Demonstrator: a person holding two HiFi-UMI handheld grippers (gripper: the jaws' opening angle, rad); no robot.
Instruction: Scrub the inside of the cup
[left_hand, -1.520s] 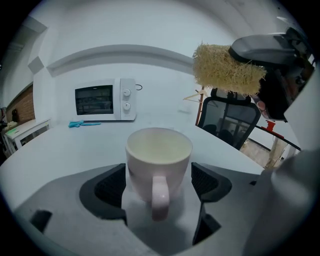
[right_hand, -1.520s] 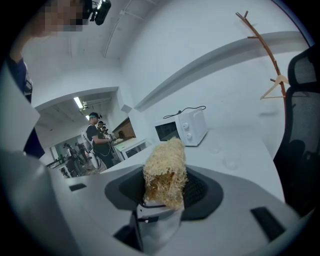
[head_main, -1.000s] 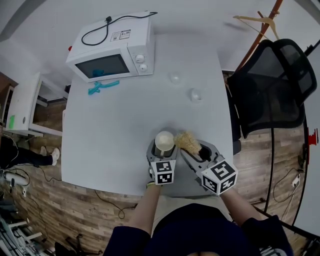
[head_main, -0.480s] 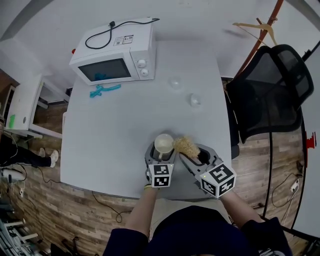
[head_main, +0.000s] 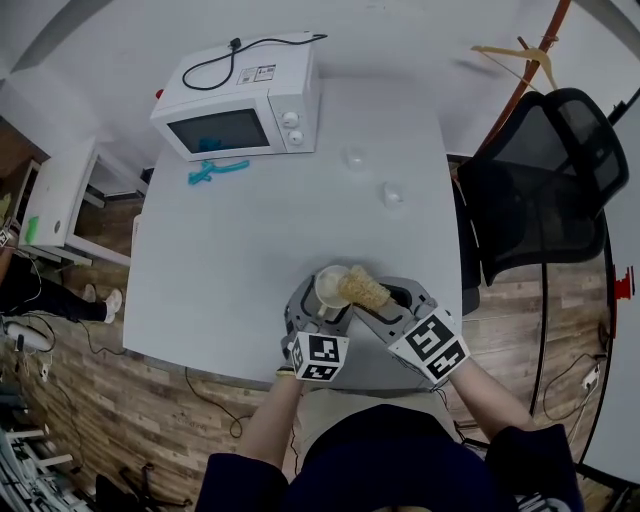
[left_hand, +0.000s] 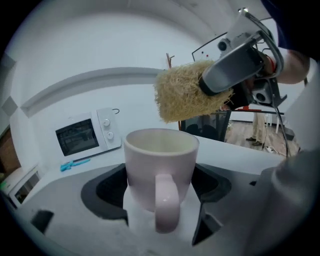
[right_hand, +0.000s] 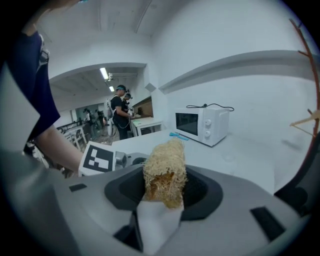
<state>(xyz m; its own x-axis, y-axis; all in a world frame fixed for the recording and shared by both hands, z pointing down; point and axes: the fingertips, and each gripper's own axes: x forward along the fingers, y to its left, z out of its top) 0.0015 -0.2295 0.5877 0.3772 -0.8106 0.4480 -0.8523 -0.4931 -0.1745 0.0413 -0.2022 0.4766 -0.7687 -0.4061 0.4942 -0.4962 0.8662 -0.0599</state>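
Observation:
A pale pink cup (left_hand: 160, 170) with its handle facing the camera stands upright between the jaws of my left gripper (head_main: 322, 302), which is shut on it; in the head view the cup (head_main: 328, 288) is over the table's front edge. My right gripper (head_main: 385, 305) is shut on a tan loofah scrubber (right_hand: 165, 172). The scrubber (head_main: 362, 288) pokes over the cup's right rim, and in the left gripper view the scrubber (left_hand: 182, 97) hangs just above the rim, outside the cup.
A white microwave (head_main: 240, 100) stands at the table's (head_main: 250, 230) back left with a teal tool (head_main: 217, 170) in front of it. Two small clear objects (head_main: 392, 195) lie toward the back right. A black office chair (head_main: 545, 180) stands to the right.
The right gripper has carried the scrubber leftward, from beside the cup to over its right rim. Both grippers have drawn slightly nearer the table's front edge.

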